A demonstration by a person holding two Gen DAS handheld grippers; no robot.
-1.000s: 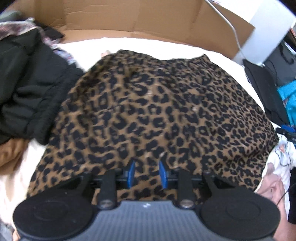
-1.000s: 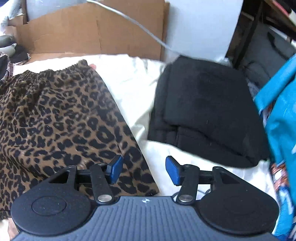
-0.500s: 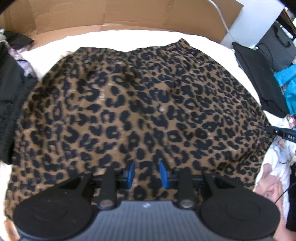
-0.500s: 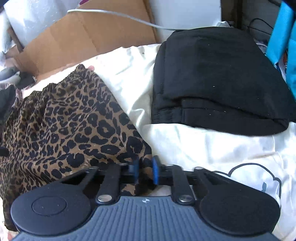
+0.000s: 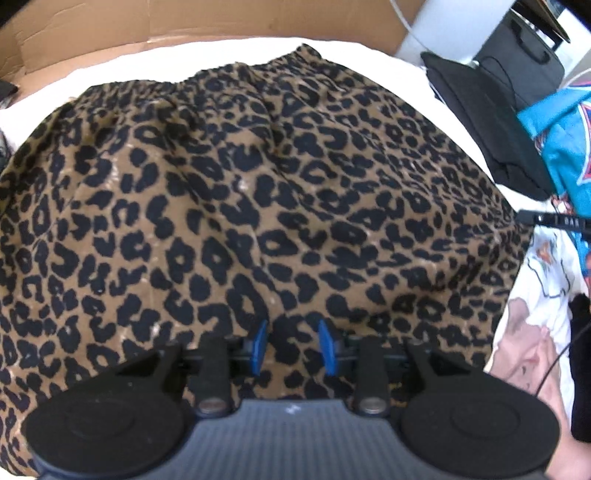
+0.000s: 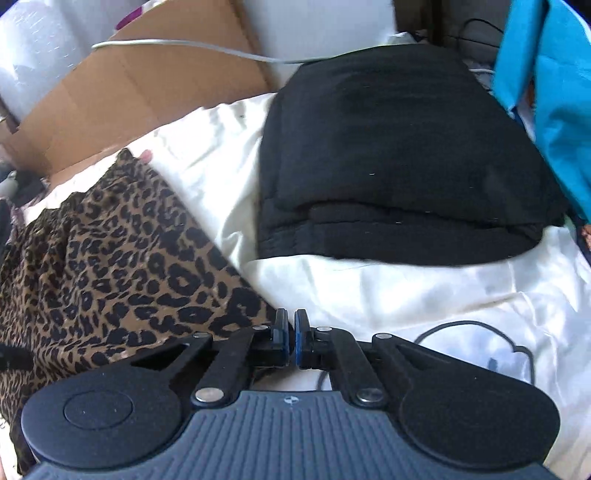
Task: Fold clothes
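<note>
Leopard skirt flat beside cardboard box

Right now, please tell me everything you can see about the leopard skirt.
The skirt is thin, soft-looking brown cloth with black leopard spots. It lies spread almost flat, slightly wrinkled, on the white sheet. Its gathered elastic waistband is at the far edge. The right tongs are shut on its near right corner. The left tongs stand part open over its near hem.
</note>
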